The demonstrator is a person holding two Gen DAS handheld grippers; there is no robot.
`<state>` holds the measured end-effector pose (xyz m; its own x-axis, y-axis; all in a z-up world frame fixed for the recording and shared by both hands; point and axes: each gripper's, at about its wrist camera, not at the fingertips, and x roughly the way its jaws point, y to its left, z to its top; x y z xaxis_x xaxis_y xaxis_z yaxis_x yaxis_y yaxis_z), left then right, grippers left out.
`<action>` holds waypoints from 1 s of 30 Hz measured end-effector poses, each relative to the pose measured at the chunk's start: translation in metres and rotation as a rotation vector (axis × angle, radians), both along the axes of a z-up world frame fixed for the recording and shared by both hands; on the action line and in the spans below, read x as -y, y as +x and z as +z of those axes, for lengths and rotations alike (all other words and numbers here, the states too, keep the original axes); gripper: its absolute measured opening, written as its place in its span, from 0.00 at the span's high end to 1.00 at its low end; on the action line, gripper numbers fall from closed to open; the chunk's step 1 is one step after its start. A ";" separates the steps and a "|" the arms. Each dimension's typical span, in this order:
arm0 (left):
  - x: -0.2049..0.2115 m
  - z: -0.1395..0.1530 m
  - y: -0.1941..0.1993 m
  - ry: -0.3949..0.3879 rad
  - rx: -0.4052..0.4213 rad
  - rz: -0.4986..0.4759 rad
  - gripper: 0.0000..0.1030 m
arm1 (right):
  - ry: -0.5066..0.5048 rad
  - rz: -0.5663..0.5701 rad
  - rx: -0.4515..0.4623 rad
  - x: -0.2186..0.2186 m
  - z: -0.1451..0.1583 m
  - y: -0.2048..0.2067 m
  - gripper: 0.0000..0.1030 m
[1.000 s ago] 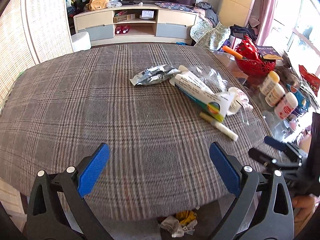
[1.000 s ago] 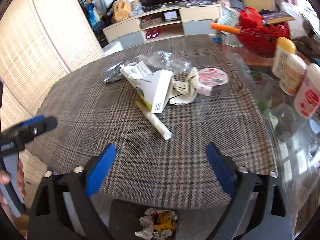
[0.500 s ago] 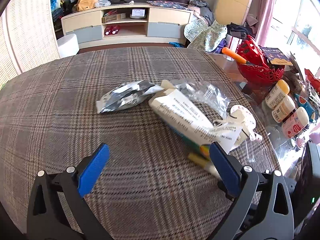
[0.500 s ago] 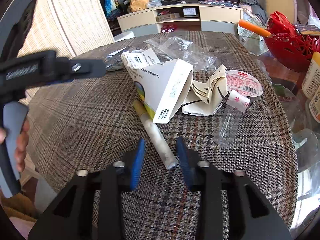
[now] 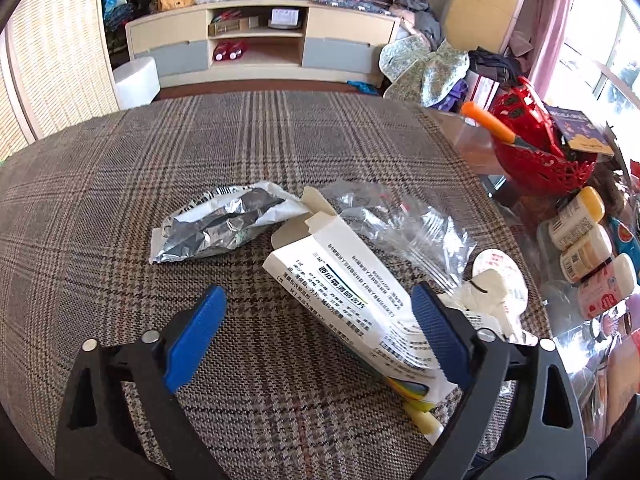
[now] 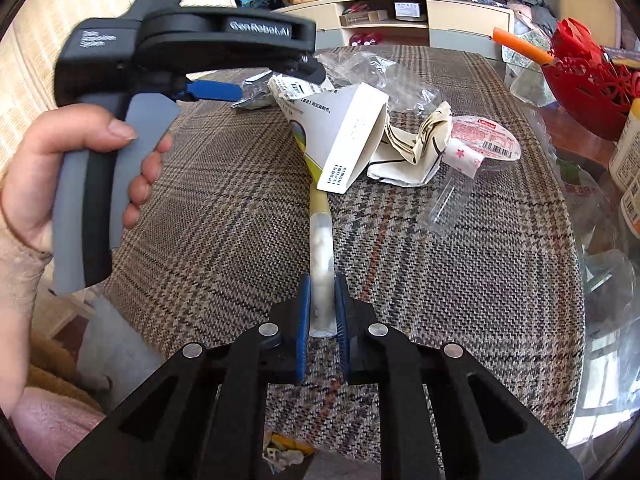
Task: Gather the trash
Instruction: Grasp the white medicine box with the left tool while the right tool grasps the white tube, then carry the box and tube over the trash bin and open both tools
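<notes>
Home living room, TV cabinet (image 5: 260, 40), curtain (image 5: 548, 20)

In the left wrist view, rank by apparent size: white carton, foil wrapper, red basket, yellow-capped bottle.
1. white carton, though nearest the camera
2. foil wrapper
3. red basket, similar to the wrapper and farther away, so unsure
4. yellow-capped bottle

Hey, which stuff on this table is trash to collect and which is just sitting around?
Trash: plastic tube in the right gripper, white carton, foil wrapper, clear bag, crumpled paper.
Lying about: red basket, lotion bottles.
</notes>
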<state>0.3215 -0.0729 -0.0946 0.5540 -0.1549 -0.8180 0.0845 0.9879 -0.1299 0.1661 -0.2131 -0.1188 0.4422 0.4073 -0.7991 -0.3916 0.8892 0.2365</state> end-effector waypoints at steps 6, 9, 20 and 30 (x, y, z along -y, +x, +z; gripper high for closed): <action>0.004 -0.020 0.012 -0.070 -0.058 -0.008 0.17 | 0.003 0.011 0.000 0.002 0.003 -0.004 0.87; 0.015 -0.018 0.010 -0.097 -0.046 -0.045 0.35 | 0.018 0.019 -0.008 0.003 0.002 -0.008 0.87; 0.032 -0.003 -0.031 -0.076 -0.013 -0.142 0.70 | 0.009 -0.019 -0.026 0.002 0.006 -0.031 0.87; -0.007 0.013 -0.110 -0.037 -0.028 -0.111 0.76 | -0.015 -0.098 -0.041 0.004 0.017 -0.073 0.87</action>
